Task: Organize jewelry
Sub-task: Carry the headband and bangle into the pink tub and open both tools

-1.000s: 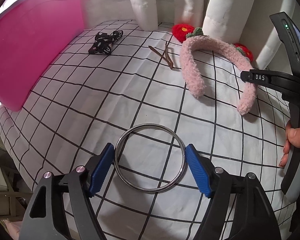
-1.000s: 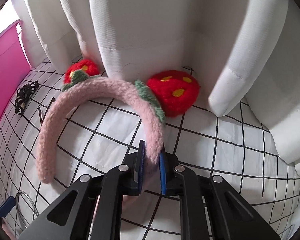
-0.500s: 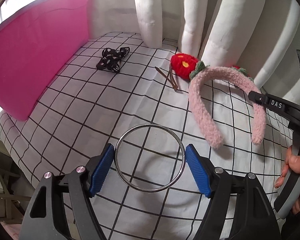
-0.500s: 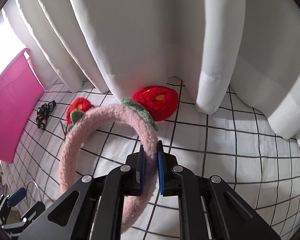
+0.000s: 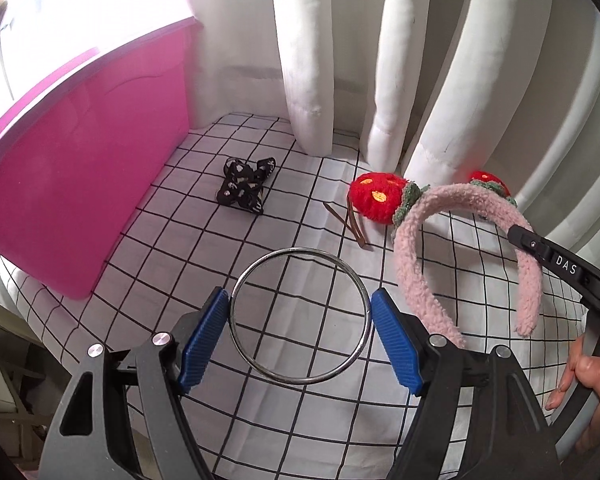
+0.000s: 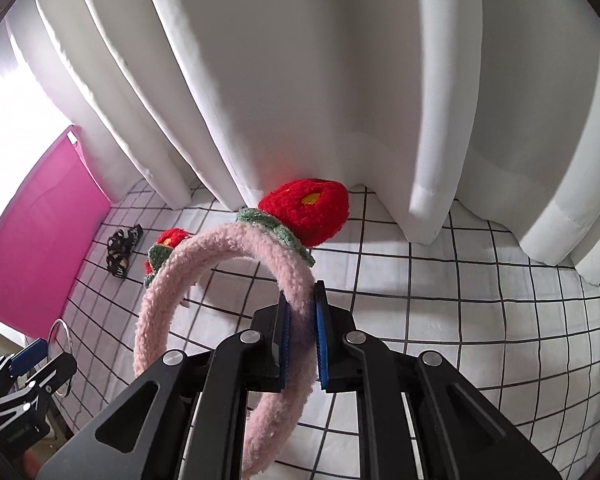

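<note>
Left wrist view, nearest first: my left gripper (image 5: pixel 300 332) holds a silver metal ring (image 5: pixel 300 316) across its width, one blue pad (image 5: pixel 202 344) touching each side of the hoop, so the jaws stand wide but loaded. The ring is lifted off the white black-gridded cloth (image 5: pixel 180 264); grid lines show through its middle.

To the right of it my right gripper (image 6: pixel 302 344) is clamped narrow on the pink fuzzy headband (image 6: pixel 220 256), with the blue pads (image 6: pixel 322 344) pressed into one leg of the band a little below its crown. The headband hangs in the air, arch up and away from the camera, both free ends pointing down toward me. Two red knitted strawberries with green leaves sit on its top: one (image 6: pixel 306 212) close to the grip, the other (image 6: pixel 168 240) farther off to the left. In the left view, the person's right hand (image 5: pixel 588 392) shows at the edge on the gripper handle.

Farther out on the cloth: a thin brown hair clip (image 5: pixel 346 220), partly behind the left strawberry, then a black patterned hair tie (image 5: pixel 244 188) lying bunched, well apart from the ring.

A pink plastic bin (image 5: pixel 72 192) stands at the left edge of the cloth, near the hair tie. I cannot see inside it. White curtain folds (image 5: pixel 308 80) close the back.
</note>
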Motion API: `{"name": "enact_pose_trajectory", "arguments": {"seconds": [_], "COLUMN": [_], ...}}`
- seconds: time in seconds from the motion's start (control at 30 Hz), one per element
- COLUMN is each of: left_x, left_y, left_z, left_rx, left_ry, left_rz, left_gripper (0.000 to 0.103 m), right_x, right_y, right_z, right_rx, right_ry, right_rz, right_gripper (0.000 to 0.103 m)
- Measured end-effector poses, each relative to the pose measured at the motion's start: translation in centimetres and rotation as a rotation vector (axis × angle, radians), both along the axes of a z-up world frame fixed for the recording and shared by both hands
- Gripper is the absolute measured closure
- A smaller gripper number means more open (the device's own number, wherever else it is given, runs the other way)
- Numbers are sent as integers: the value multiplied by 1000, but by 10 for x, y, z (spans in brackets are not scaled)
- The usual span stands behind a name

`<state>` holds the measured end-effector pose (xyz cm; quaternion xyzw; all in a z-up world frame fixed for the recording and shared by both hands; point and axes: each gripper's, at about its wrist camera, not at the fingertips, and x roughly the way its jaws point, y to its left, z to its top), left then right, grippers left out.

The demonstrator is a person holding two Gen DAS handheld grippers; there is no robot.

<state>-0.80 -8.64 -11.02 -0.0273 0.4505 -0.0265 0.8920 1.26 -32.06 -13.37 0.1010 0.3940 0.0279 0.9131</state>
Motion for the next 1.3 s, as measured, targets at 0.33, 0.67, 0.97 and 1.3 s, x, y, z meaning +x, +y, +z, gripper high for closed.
{"name": "enact_pose_trajectory", "arguments": {"seconds": [0.33,0.67,0.97,1.3], "left_x": [9,23,43,68], "left_y": [18,75,168,271], "left_z": [41,111,154,150], "left_rx": [-23,-58,-28,23], "left_ry": [-97,-247,-345,-322], "left_rz": [-19,7,130,267], "left_gripper": [32,32,32,32], "right_x": [-4,3,36,86], "right_y": [29,94,190,312], "right_z": [49,115,164,178], "right_rx": [16,26,27,-25], "right_ry": [-89,-234,-333,-317], "right_rz": [-22,34,175,352], "right_gripper": [92,92,92,92]}}
